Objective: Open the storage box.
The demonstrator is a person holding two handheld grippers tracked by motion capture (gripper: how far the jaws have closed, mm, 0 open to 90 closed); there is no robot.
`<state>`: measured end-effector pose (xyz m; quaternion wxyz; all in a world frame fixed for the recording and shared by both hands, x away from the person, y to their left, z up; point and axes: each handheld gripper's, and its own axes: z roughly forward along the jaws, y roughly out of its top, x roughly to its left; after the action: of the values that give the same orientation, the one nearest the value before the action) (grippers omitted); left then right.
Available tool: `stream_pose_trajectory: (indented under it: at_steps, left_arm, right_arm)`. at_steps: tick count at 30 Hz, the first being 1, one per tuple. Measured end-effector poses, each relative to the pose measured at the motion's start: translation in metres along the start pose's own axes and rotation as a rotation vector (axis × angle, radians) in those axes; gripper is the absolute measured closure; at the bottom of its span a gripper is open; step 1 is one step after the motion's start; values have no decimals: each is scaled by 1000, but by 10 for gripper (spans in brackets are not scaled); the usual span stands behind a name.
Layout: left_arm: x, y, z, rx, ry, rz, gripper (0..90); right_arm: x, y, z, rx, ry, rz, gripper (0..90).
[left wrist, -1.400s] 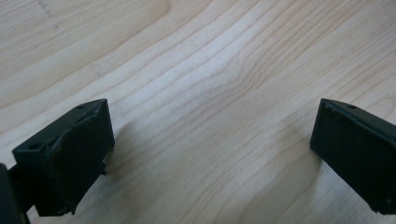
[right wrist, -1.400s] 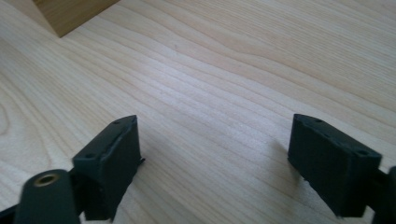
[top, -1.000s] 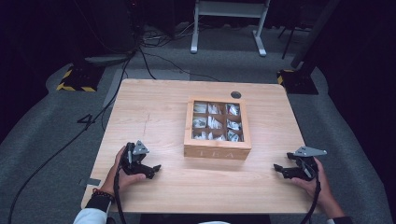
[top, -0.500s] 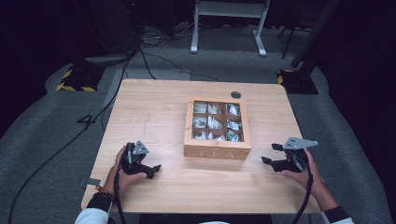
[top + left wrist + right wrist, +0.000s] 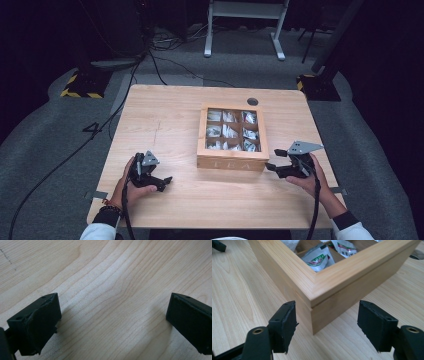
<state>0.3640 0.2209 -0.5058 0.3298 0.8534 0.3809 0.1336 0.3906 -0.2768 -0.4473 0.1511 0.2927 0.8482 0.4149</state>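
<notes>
Dark grey carpet surrounds a pale wooden desk (image 5: 165,125) in the high view, with cables and a white metal stand beyond its far edge. On the right half of the desk sits a wooden tea box (image 5: 231,163) divided into compartments of white tea packets (image 5: 227,131); broad bare wood lies to its left and along the near edge. The left gripper (image 5: 165,181) rests near the front left, well apart from the box. The right gripper (image 5: 271,166) hovers just beside the box's near right corner.

From the left gripper view, its two black fingers (image 5: 37,325) stand wide apart over bare wood grain with nothing between them; the right one is cut off by the frame edge.

From the right gripper view, the fingers (image 5: 284,325) have just been closing a little, yet they are open and clear of the wood. The box's corner (image 5: 317,315) points into the gap between them. Tea packets (image 5: 318,257) show inside, their print too small to read, and the box's far parts run out of frame.
</notes>
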Motion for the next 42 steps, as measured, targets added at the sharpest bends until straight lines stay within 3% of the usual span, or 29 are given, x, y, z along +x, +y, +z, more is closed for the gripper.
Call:
stream_pose_trajectory:
  at_steps: [18, 36, 41, 42]
  left_arm:
    - [0, 0, 0, 1, 4, 3, 3]
    - [-1, 1, 0, 7, 15, -10, 4]
    - [-3, 4, -2, -4, 3, -1, 100]
    - [-3, 5, -3, -7, -1, 4, 157]
  right_arm:
    - [4, 15, 22, 6, 18, 21, 287]
    - [1, 22, 14, -49, 38, 77, 289]
    - [1, 25, 12, -55, 31, 89, 289]
    - [1, 26, 11, -58, 31, 90, 290]
